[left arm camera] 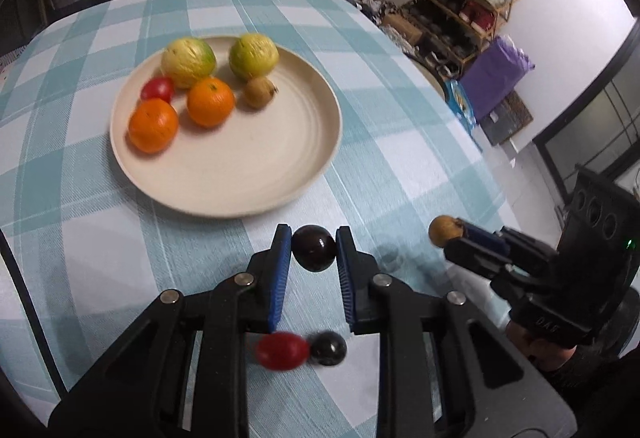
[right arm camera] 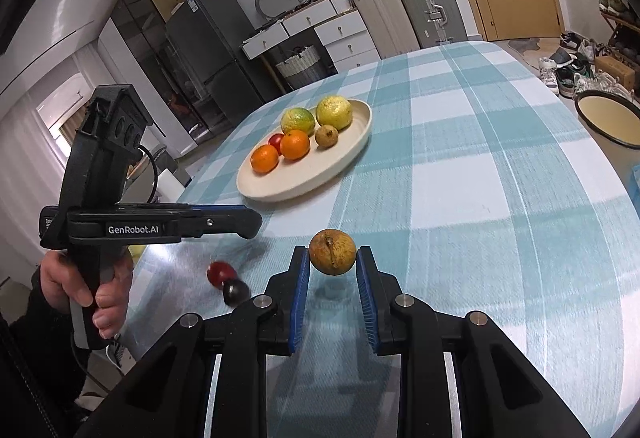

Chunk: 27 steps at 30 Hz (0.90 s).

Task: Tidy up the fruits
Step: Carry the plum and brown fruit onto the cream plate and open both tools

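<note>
My left gripper (left arm camera: 314, 248) is shut on a dark plum (left arm camera: 313, 248), held just above the checked tablecloth. Below it on the cloth lie a red tomato (left arm camera: 282, 351) and a second dark plum (left arm camera: 329, 348), touching each other. My right gripper (right arm camera: 333, 252) is shut on a brownish-yellow round fruit (right arm camera: 332, 251), also lifted off the cloth; in the left wrist view the same fruit (left arm camera: 445, 231) shows at the right. The cream plate (left arm camera: 256, 158) farther back holds two oranges, two yellow-green citrus fruits, a red tomato and a small brown fruit.
The table's edge curves away on the right, with a shoe rack (left arm camera: 464, 14) and a purple bag (left arm camera: 494, 76) on the floor beyond. A person's hand (right arm camera: 100, 294) grips the left tool's handle. A round basin (right arm camera: 610, 120) stands beside the table.
</note>
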Tool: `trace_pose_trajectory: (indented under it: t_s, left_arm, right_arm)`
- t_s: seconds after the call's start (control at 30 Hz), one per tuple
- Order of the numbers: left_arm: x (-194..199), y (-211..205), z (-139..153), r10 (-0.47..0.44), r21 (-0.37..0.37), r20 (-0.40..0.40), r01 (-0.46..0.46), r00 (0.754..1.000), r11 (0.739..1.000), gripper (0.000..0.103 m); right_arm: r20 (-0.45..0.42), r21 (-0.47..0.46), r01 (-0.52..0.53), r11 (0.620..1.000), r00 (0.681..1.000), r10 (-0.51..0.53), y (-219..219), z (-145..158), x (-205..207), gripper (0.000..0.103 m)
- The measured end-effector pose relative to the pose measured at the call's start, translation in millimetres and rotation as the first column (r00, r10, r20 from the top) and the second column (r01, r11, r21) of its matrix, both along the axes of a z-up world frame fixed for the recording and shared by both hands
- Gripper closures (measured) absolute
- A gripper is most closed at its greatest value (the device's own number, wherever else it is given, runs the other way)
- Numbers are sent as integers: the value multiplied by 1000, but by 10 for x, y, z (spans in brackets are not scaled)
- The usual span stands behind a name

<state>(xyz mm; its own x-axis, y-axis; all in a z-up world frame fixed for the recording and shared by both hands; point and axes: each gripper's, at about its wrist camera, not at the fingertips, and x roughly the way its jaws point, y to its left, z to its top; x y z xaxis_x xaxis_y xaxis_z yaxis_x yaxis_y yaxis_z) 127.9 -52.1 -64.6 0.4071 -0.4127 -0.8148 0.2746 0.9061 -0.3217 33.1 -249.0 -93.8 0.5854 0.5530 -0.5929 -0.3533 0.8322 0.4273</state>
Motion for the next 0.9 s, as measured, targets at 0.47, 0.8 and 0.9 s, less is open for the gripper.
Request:
trace_pose_trajectory:
  t_s: [0.47,0.8,0.9]
  left_arm:
    - [454,348,87,137,-44,50,-135,989,990,83]
    - [698,522,9,184,-48,78,-180,980,982,83]
    - [749,541,-15,179,-72,83,-173,980,982,83]
  right_arm:
    - [-2,-5,-69,998,998,69,354,107,618,78]
    - [-25,-7,-108,994,994,108,658,97,1100,78]
    - [-35,-12,-115,993,993,115,734,78,1229,78]
